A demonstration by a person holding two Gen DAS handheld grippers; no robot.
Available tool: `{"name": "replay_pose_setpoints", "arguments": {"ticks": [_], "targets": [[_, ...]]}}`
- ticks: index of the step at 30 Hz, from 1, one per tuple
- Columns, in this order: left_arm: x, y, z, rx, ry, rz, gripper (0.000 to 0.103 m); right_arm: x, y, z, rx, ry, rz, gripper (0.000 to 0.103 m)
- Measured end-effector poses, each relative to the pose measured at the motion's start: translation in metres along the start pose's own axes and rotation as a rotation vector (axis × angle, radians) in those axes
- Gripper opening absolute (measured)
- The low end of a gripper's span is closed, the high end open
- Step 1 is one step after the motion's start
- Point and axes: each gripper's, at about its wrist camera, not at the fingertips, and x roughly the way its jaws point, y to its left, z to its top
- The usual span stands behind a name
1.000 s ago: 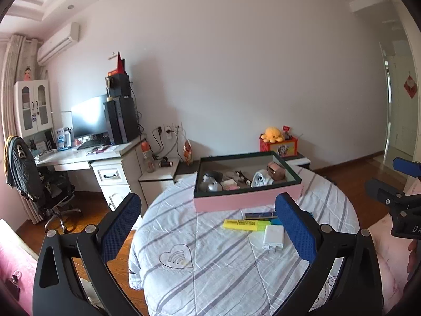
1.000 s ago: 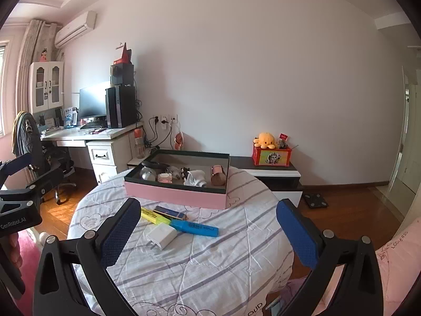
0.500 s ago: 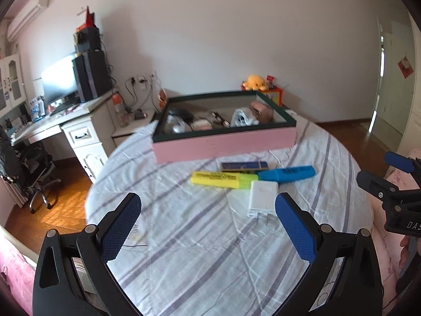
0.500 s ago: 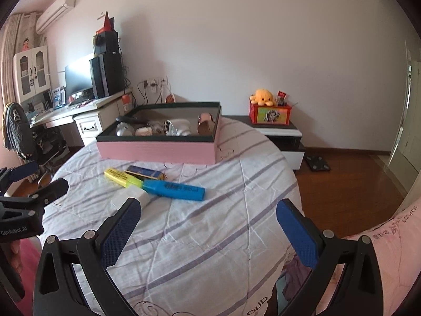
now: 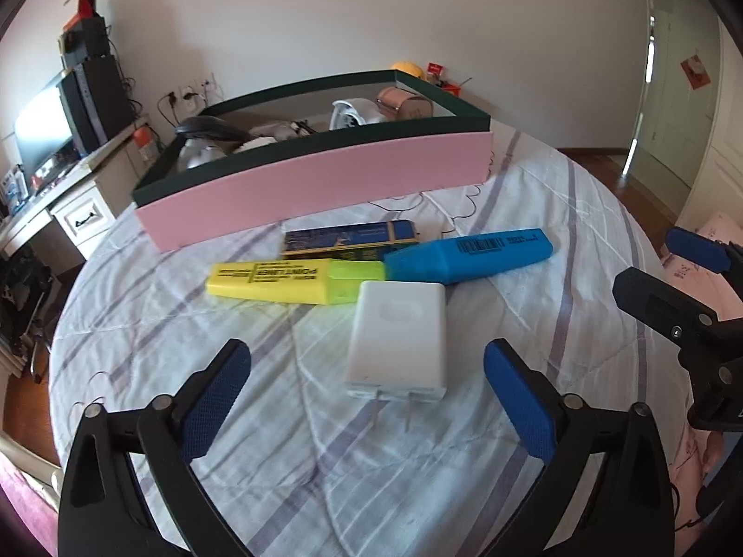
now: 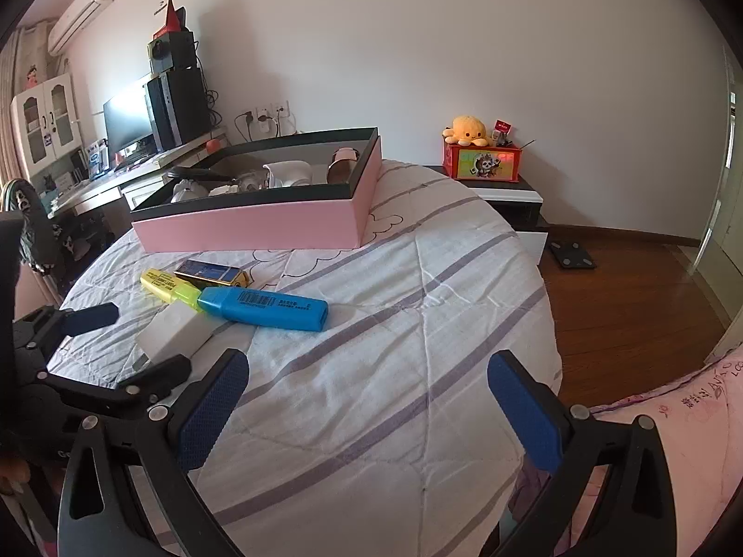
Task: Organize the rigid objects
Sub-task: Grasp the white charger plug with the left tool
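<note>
Pointing prongs-first at left claw (image 5: 367,385): white charger (image 5: 398,334)

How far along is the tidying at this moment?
Done: several items already lie in the pink box. In hand: nothing; the left gripper, jaws just narrowing, frames the white charger without touching it. The right gripper is open. Left: charger, yellow highlighter, blue highlighter, dark flat box.

The left gripper (image 5: 367,380) is pointed steeply downward; its jaws have just been closing slightly but stand wide, nothing pressed between the pads. The right gripper (image 6: 367,394) is angled downward, jaws spread wide and empty, held just beside the left.
</note>
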Motion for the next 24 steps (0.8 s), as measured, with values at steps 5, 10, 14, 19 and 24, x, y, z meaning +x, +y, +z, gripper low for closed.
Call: {"name": "replay_pose_setpoints", "arguments": {"ticks": [5, 10, 14, 19, 24], "targets": [[0.008, -0.005, 0.001, 0.027, 0.027, -0.086, 0.051, 0.009, 0.001, 0.003, -0.009, 0.010, 0.015, 0.103], [0.002, -0.002, -0.003, 0.026, 0.018, -0.090, 0.040, 0.017, 0.009, 0.006, -0.040, 0.025, 0.015, 0.103], [-0.008, 0.014, -0.010, 0.003, 0.018, -0.050, 0.041, 0.030, 0.022, 0.012, -0.101, 0.053, 0.020, 0.103], [-0.020, 0.044, -0.024, -0.042, 0.030, 0.016, 0.041, 0.055, 0.044, 0.027, -0.228, 0.117, 0.067, 0.103], [-0.030, 0.066, -0.034, -0.081, 0.037, 0.064, 0.041, 0.080, 0.061, 0.038, -0.309, 0.171, 0.115, 0.103]]}}
